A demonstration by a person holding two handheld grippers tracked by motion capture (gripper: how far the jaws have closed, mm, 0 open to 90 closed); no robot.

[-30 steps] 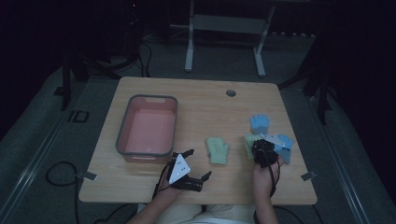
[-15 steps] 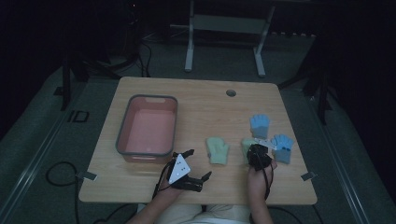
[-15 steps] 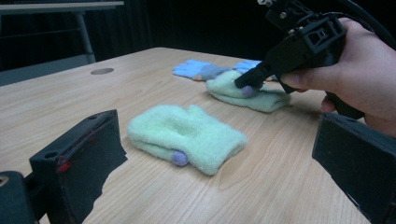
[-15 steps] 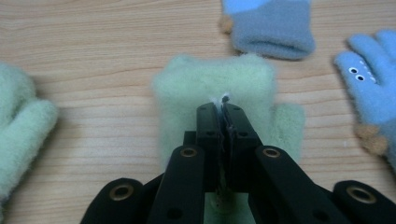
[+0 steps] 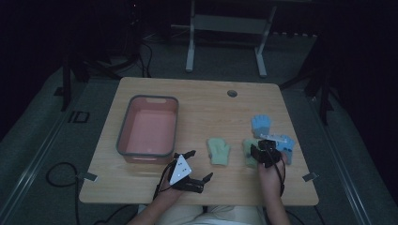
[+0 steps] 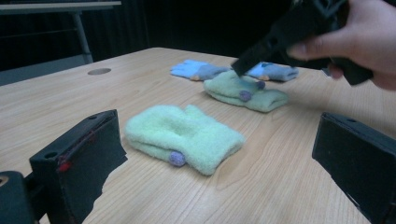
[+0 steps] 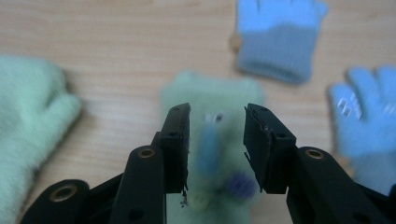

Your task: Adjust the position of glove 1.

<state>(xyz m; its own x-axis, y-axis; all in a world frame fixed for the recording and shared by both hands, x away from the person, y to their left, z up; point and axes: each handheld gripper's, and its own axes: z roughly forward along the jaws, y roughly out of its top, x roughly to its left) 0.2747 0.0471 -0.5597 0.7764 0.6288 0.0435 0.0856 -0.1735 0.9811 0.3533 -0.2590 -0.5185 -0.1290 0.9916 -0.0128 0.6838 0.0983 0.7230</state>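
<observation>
- So the right gripper [image 7: 217, 140] sits right over a green mitten [image 7: 212, 121], jaws apart with a clear gap, and they've just been opening. The mitten lies under that gap, flat on the wood, pads not pressing on it, so it's released.
- From the high view, that right gripper [image 5: 265, 152] hangs over the same green mitten [image 5: 248, 152], near the right front part of the table [image 5: 202, 98].
- Just beside that mitten, toward the right edge, there's a blue glove [image 5: 285, 146], and a second blue glove [image 5: 261, 124] lies a bit farther back. In the right gripper view both are blurry, but you can tell one has a grey-blue cuff.
- Another green mitten [image 5: 218, 151] lies to the left of the first one, apart from it, roughly mid-table near the front. The left gripper view gets a good look at it [image 6: 184, 135]: fluffy, with a small purple blob on the near edge.
- The left gripper [image 5: 195, 166] rests low at the front edge of the table, jaws wide open, nothing between them, pointed toward that second mitten.
- Farther left sits a pink bin [image 5: 123, 136] with a grey rim, well apart from all the gloves.
- Way back on the tabletop there's a round cable hole [image 5: 232, 93].
</observation>
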